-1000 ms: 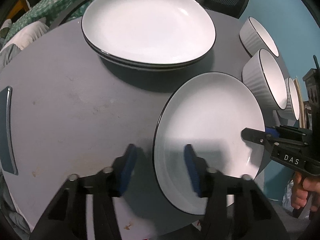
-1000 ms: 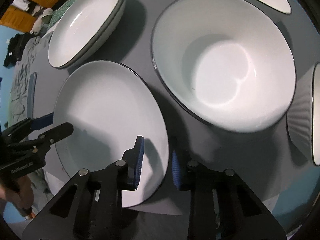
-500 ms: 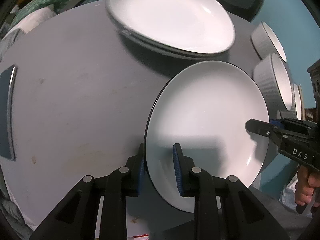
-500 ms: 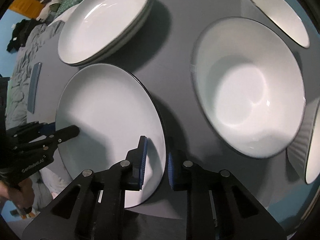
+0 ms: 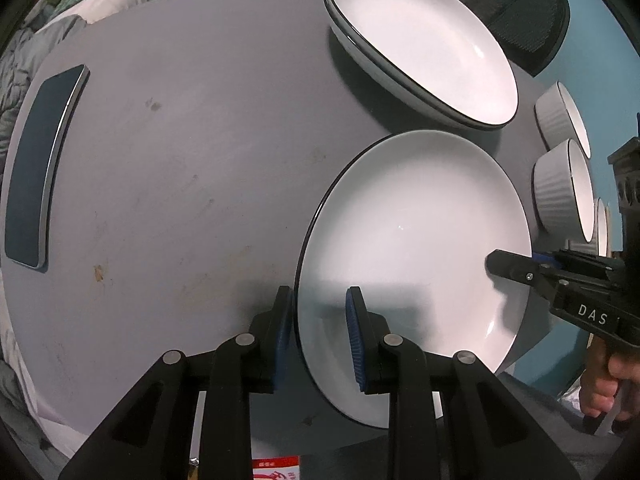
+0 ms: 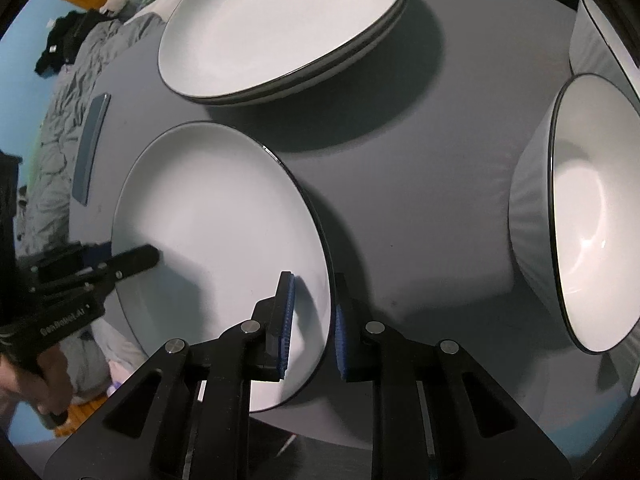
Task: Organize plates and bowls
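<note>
A white plate with a dark rim (image 5: 416, 240) is held between both grippers above the grey round table (image 5: 180, 160). My left gripper (image 5: 318, 332) is shut on its near-left rim. My right gripper (image 6: 312, 320) is shut on the opposite rim of the same plate (image 6: 216, 216). A stack of white plates (image 5: 420, 44) stands at the far side and also shows in the right wrist view (image 6: 280, 28). White ribbed bowls (image 5: 564, 188) stand at the right edge, one large in the right wrist view (image 6: 580, 208).
A dark phone (image 5: 40, 168) lies flat near the table's left edge. An office chair (image 5: 520, 20) stands behind the plate stack. Bedding and clothes lie beyond the table on the left. A teal wall is at the right.
The left gripper closed on the plate's rim and the right one stayed shut on the other side. The plate has come up off the table and both views have shifted towards the plate stack.
</note>
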`<state>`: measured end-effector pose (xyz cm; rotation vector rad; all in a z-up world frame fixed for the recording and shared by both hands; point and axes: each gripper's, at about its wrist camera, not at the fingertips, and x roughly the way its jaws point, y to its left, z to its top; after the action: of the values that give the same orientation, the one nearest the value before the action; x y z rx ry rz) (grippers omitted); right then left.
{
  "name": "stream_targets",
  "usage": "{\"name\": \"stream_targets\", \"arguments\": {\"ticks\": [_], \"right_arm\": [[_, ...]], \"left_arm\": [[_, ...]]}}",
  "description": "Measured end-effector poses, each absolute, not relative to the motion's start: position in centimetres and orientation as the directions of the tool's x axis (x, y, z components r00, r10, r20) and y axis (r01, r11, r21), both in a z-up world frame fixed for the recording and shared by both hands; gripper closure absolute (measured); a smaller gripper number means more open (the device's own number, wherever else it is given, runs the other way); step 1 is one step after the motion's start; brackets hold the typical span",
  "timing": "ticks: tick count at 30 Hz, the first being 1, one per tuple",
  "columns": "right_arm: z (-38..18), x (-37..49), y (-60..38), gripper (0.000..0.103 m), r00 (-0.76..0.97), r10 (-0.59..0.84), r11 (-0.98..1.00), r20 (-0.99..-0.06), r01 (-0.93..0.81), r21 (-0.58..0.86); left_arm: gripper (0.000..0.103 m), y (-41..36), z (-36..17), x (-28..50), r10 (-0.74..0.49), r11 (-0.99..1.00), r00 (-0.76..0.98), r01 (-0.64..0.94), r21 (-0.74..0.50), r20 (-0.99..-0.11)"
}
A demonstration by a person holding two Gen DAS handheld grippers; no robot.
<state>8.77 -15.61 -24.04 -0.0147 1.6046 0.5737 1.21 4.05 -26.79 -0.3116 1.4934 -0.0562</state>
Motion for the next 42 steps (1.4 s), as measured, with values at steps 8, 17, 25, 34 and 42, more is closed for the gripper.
{"name": "stream_targets", "arguments": {"ticks": [8,17,25,34,42], "right_arm": [[-24.3,9.5,-16.4,0.082,-0.133,0.346,0.877,-0.929,-0.306,0.371],[-23.9,8.5,-15.7,0.083,-0.113,0.333,0.876,-0.936,-0.330,0.351],[-23.3,8.6,-15.7,0.086,-0.148,0.352,0.870,-0.924,-0.313,0.382],[-20.9,9.5,-15.9,0.086,-0.146,0.368,0.863,-0.919,-0.314,0.395],[-18.8,11.0,-17.3,0.086,-0.110,0.395,0.858,-0.912,-0.311,0.409]], "left_arm": [[0.077,5.0,-26.4,1.0,-0.223,0.963,0.087,-0.135,-0.234,-0.971],[0.076,5.7,-26.3,0.8,-0.233,0.956,0.059,-0.171,-0.240,-0.971],[0.076,6.4,-25.5,0.5,-0.248,0.948,0.024,-0.202,-0.248,-0.968],[0.077,6.5,-22.7,1.4,-0.263,0.942,0.045,-0.204,-0.266,-0.964],[0.077,7.2,-19.8,3.8,-0.267,0.943,0.096,-0.180,-0.280,-0.959]]}}
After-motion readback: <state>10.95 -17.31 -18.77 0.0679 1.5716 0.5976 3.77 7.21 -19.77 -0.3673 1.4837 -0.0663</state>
